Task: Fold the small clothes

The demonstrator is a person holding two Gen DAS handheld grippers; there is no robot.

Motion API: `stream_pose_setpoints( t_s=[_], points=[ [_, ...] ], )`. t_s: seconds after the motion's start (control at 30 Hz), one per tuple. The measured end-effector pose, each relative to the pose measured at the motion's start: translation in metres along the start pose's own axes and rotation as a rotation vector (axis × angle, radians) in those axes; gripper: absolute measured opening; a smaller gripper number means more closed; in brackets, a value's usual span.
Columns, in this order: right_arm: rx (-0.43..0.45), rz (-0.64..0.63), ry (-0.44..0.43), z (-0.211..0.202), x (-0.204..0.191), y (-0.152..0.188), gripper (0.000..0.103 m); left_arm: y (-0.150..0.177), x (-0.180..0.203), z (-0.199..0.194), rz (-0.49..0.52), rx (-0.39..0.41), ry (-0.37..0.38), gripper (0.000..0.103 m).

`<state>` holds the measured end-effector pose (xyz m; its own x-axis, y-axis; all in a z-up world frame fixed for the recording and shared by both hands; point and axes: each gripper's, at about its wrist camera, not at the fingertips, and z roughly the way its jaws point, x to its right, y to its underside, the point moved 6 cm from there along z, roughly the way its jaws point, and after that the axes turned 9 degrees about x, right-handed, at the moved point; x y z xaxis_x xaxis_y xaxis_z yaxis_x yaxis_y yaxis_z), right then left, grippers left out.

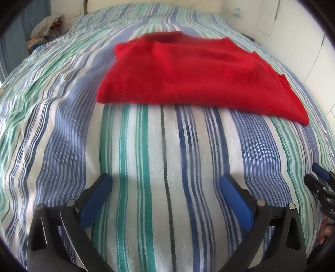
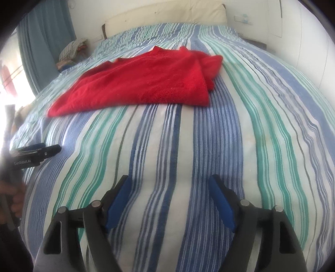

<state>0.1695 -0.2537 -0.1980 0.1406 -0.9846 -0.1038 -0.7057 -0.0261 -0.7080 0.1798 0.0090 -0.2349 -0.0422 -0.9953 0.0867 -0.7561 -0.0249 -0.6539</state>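
Note:
A red knitted garment (image 1: 194, 71) lies folded flat on the striped bedspread (image 1: 146, 146), its near edge a straight fold. In the right wrist view the same red garment (image 2: 142, 81) shows a bunched sleeve at its right end. My left gripper (image 1: 165, 180) hovers over bare bedspread, short of the garment's near edge, jaws wide open and empty. Likewise my right gripper (image 2: 169, 181) stands open over the bedspread (image 2: 230, 136) with nothing between its blue pads. Each gripper appears at the edge of the other's view: the right gripper (image 1: 320, 180) and the left gripper (image 2: 37, 150).
A heap of checked and coloured clothes (image 2: 72, 52) sits at the bed's far left corner beside a blue curtain (image 2: 41, 37). A cream headboard (image 2: 167, 14) closes the far end. White wardrobe doors (image 1: 303, 31) line the right side.

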Motion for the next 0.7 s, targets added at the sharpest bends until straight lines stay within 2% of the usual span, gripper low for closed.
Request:
stream_pose_setpoints(
  t_s=[0.37, 0.47, 0.53, 0.6, 0.67, 0.7],
  points=[
    [0.01, -0.022, 0.023, -0.001, -0.002, 0.002, 0.076, 0.002, 0.001, -0.004, 0.004, -0.001, 0.008, 0.102],
    [-0.001, -0.021, 0.024, -0.001, -0.002, 0.001, 0.076, -0.004, -0.003, -0.015, -0.009, -0.05, 0.052, 0.101],
    [-0.041, -0.015, 0.02, -0.002, -0.002, -0.004, 0.076, -0.007, -0.009, -0.032, -0.016, -0.049, 0.088, 0.101],
    [-0.074, 0.031, -0.03, -0.006, 0.001, -0.017, 0.076, -0.01, -0.015, -0.052, -0.015, -0.014, 0.11, 0.101],
    [-0.053, 0.104, -0.112, -0.013, 0.009, -0.036, 0.076, -0.011, -0.018, -0.065, 0.011, 0.014, 0.117, 0.101],
    [-0.039, 0.121, -0.119, -0.014, 0.016, -0.049, 0.076, -0.01, -0.019, -0.067, 0.022, 0.017, 0.115, 0.101]
  ],
)
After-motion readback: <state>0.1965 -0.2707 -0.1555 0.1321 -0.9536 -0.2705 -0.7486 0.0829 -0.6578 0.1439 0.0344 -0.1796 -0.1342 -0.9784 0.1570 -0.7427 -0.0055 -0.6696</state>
